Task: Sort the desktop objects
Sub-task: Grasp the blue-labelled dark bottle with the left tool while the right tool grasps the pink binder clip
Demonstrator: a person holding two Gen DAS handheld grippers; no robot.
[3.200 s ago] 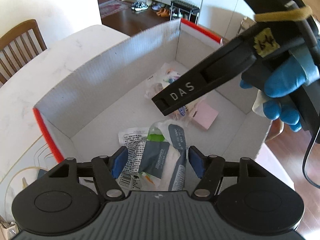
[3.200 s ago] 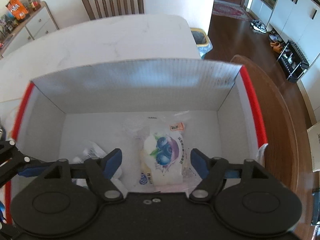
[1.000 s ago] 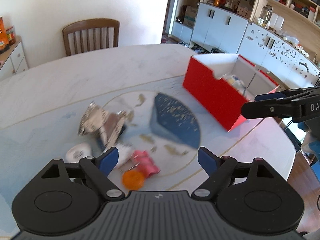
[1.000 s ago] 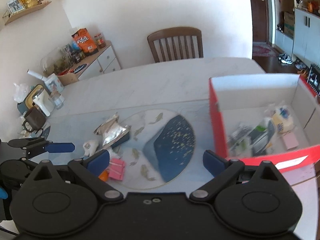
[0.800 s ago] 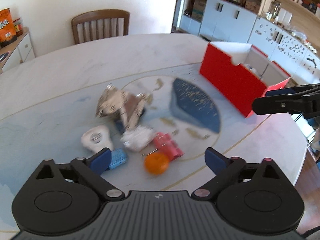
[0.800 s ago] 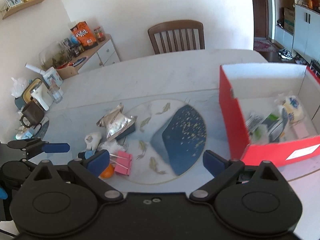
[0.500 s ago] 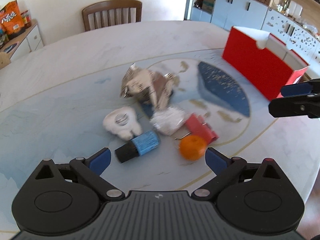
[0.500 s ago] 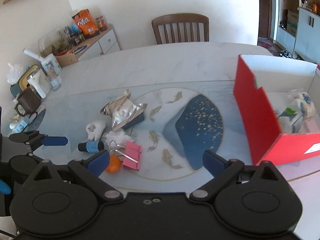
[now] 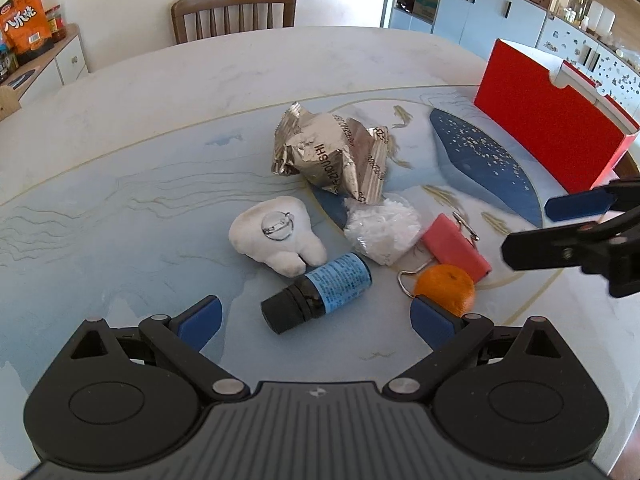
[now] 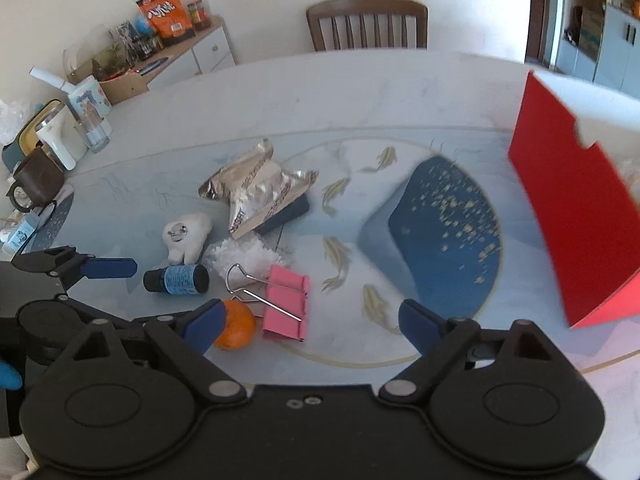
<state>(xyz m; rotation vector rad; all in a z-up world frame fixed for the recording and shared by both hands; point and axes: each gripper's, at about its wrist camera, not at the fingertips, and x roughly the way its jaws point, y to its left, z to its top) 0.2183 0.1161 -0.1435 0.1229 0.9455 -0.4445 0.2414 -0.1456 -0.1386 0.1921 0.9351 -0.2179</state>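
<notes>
We have more to sort. The bottle (image 9: 320,290), orange (image 9: 446,288), pink clip (image 10: 287,307), foil bag (image 9: 332,154) and white toy (image 9: 274,238) lie on the table (image 9: 120,160), away from the red box (image 9: 548,118). Our left gripper (image 9: 316,316) is spread wide and empty; our right gripper (image 10: 310,320) has just been closing a little, nothing between.

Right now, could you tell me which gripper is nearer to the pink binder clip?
The right. The right gripper hangs open just short of the pink binder clip, which lies partly between its fingers. The left gripper is lined up on the small dark bottle, with the clip off to its right.

Wooden chair (image 9: 234,12) against white wall, pale cabinets (image 9: 488,10) right
</notes>
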